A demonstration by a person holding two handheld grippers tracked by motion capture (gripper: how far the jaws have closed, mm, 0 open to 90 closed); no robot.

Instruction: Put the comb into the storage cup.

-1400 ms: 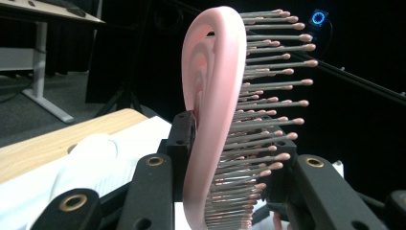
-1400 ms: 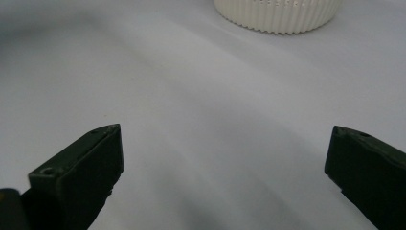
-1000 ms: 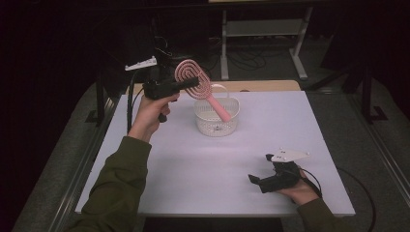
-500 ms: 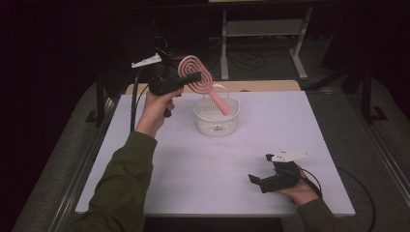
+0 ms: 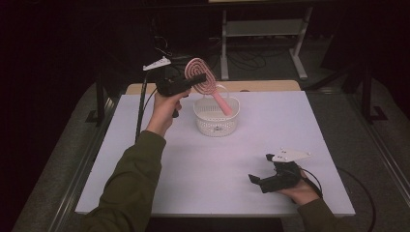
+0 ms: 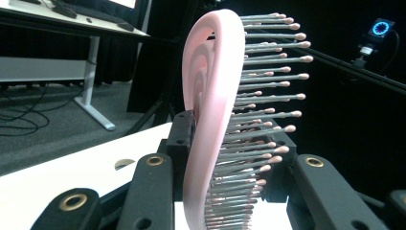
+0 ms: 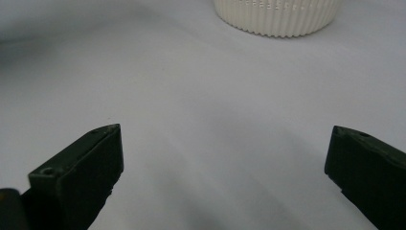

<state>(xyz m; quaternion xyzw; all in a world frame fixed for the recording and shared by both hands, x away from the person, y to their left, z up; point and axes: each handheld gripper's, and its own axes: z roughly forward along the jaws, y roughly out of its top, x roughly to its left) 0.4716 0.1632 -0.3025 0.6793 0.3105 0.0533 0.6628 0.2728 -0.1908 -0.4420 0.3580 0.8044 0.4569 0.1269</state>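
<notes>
The left gripper (image 5: 193,82) was clamped on the head of the one pink hairbrush (image 5: 202,77), held above the single white basket (image 5: 216,120) with the handle angled down into it, probably for lowering in or lifting out. The right gripper (image 5: 261,179) rested on the surface (image 5: 203,179) well short of the basket, fingers (image 7: 81,167) spread wide and empty, apparently idle.

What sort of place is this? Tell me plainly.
Probably a recording lab or studio: a white-topped table ringed by black curtains, a desk behind, loose cables on the floor, and a ring-lit camera on a rail.
</notes>
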